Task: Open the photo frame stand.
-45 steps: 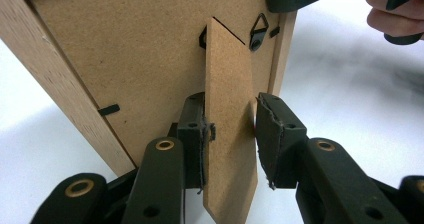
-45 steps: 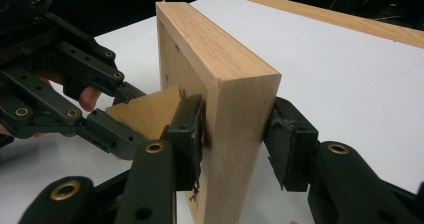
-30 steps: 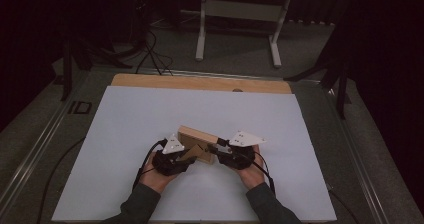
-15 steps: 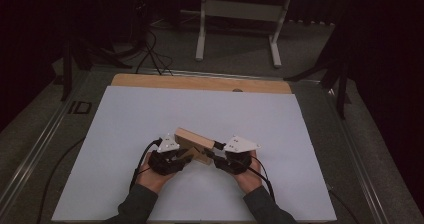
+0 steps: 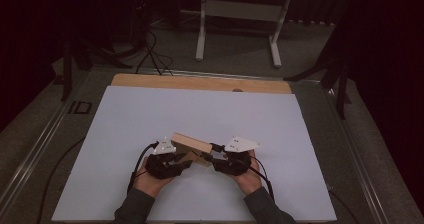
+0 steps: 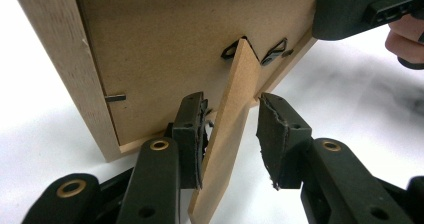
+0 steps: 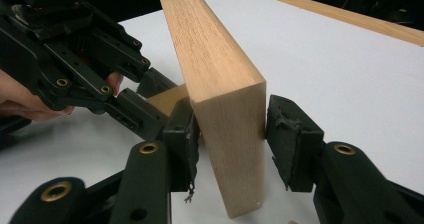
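A light wooden picture frame (image 5: pixel 190 144) stands tilted on its edge on the white table sheet, between my two grippers. My right gripper (image 5: pixel 212 157) is shut on the frame's end (image 7: pixel 222 89), with one pad pressed against each face. My left gripper (image 5: pixel 186 160) is behind the frame's brown back board (image 6: pixel 165 49). It is open around the fold-out stand leg (image 6: pixel 227 139). Its left pad (image 6: pixel 192 134) lies against the leg and its right pad (image 6: pixel 280 139) stands apart. Small black clips hold the back board in place.
The white sheet (image 5: pixel 200 109) covers a wooden table whose bare strip (image 5: pixel 200 83) shows at the far edge. Beyond it stand a white metal frame (image 5: pixel 235 29), black tripod legs and cables (image 5: pixel 150 49) on the dark floor. Metal rails run along both table sides.
Both grippers and the frame have shifted slightly left and toward the person. The frame stays between them.
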